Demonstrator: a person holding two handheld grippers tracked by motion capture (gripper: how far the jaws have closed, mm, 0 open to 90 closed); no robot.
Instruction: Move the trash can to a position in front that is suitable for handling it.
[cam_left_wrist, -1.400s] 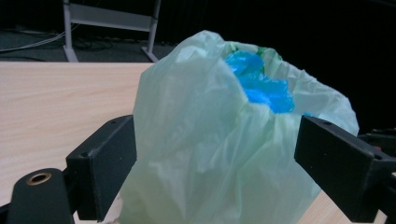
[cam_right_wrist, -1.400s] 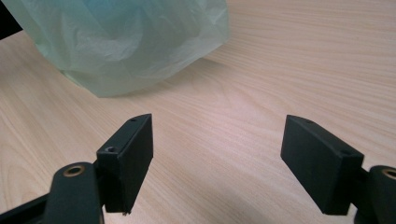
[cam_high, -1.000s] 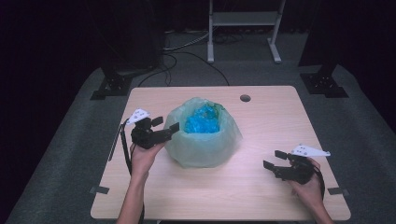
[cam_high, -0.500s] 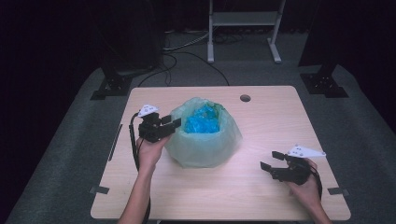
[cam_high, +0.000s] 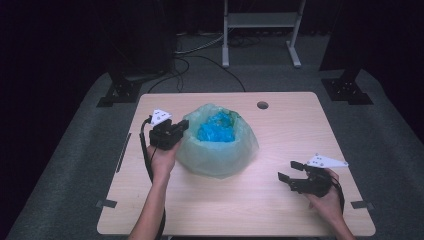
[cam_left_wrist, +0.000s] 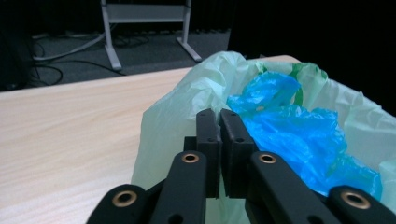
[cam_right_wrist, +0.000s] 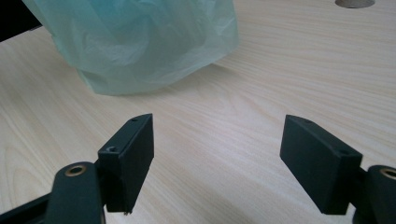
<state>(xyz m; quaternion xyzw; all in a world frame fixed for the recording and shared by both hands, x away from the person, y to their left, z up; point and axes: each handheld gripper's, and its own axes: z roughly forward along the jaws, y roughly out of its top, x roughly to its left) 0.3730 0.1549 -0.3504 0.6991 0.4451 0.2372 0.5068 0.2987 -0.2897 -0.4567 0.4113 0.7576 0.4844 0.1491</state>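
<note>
One wooden table (cam_high: 280, 130), pale, across the middle and lower part of the high view, with one round hole (cam_high: 262, 105) near its far edge. One pale green plastic bag (cam_high: 217, 152), left of centre on the tabletop, mouth open upward; inside it, one crumpled bright blue plastic bag (cam_high: 217, 131), plus a scrap of darker green at the far rim. Two handheld grippers. Left gripper (cam_high: 177, 131) at the green bag's left rim, left of frame centre; jaws just closing, now pressed together on the thin rim film, as seen in the left gripper view (cam_left_wrist: 218, 140). Right gripper (cam_high: 289, 172) at lower right, low over bare wood, well apart from the bag; jaws wide apart, nothing between them (cam_right_wrist: 217, 158).
</note>
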